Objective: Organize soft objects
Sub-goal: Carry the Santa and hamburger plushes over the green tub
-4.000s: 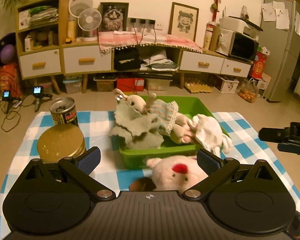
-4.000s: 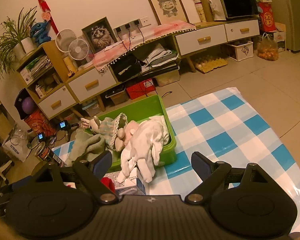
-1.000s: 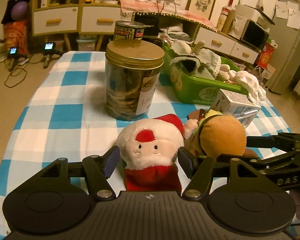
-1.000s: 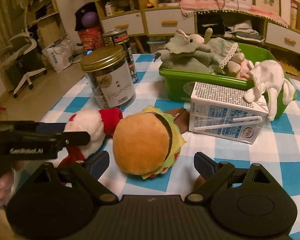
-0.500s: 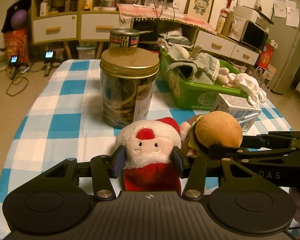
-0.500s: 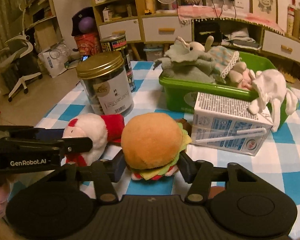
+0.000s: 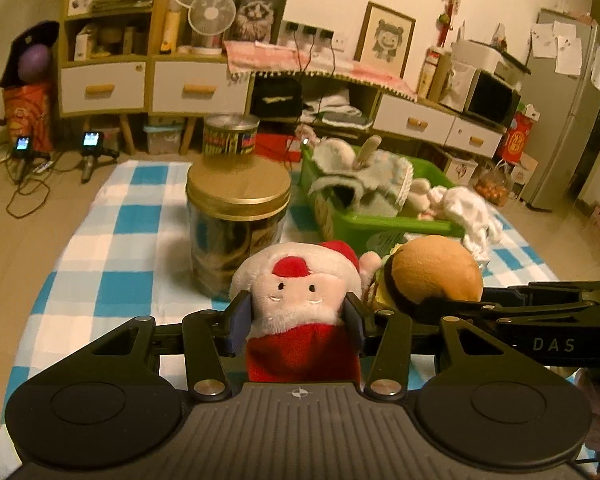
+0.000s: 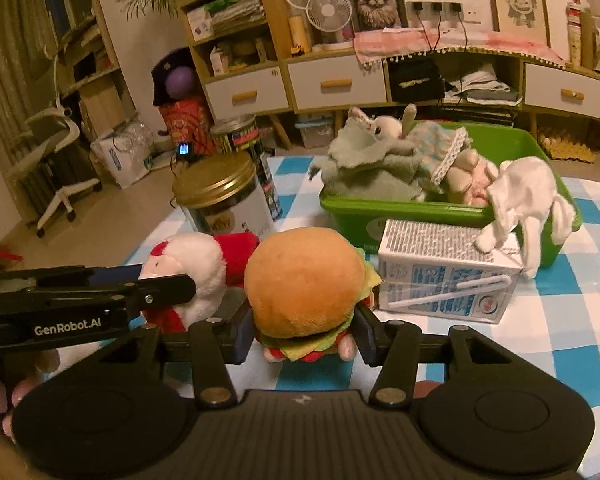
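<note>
My left gripper (image 7: 298,322) is shut on a Santa plush (image 7: 296,284), white face with red hat and body, lifted above the checked cloth. My right gripper (image 8: 304,332) is shut on a hamburger plush (image 8: 304,276), also lifted; it shows in the left wrist view (image 7: 432,270) just right of the Santa. The Santa shows in the right wrist view (image 8: 188,264) to the left of the burger. A green bin (image 8: 428,214) behind holds a grey rabbit doll (image 8: 376,152) and a white plush (image 8: 520,196) hanging over its rim.
A gold-lidded jar (image 7: 238,220) stands just beyond the Santa, a tin can (image 7: 230,136) behind it. A milk carton (image 8: 444,276) lies in front of the bin, right of the burger. The blue-checked cloth (image 7: 112,264) covers the table; cabinets line the far wall.
Both grippers closed on their plush toys, Santa in the left and burger in the right, and both have risen slightly from the table.
</note>
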Demonstrator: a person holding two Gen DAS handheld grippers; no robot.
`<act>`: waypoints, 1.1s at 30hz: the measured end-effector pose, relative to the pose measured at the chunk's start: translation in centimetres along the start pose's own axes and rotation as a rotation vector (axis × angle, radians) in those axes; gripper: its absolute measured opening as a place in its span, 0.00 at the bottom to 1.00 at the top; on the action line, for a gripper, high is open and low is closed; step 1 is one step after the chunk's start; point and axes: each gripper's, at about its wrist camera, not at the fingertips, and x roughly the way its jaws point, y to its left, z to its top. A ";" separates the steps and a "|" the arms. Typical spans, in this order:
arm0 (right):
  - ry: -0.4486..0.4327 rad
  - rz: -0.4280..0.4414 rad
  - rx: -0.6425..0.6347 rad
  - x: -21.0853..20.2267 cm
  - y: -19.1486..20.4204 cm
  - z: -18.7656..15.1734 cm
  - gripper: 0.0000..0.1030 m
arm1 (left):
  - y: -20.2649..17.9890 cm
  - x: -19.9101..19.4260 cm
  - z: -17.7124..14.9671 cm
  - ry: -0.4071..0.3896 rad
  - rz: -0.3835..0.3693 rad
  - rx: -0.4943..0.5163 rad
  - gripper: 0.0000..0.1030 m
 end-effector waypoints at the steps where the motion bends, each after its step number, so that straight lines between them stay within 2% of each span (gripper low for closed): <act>1: -0.007 0.002 0.006 -0.2 -0.1 0.2 0.22 | -0.2 -0.2 0.2 -0.009 -0.004 0.000 0.47; 10: -0.094 -0.006 0.089 -2.6 -2.1 2.3 0.22 | -2.3 -0.5 3.1 -0.082 -0.037 -0.002 0.47; 20: -0.188 -0.072 0.221 -4.3 -6.0 4.9 0.22 | -5.1 1.6 6.6 -0.139 -0.064 -0.085 0.47; 27: -0.252 -0.156 0.346 -4.3 -9.9 6.9 0.22 | -8.2 5.3 8.5 -0.139 -0.065 -0.099 0.47; 33: -0.245 -0.206 0.392 -2.7 -12.6 8.5 0.22 | -10.2 9.5 10.1 -0.116 -0.042 -0.026 0.47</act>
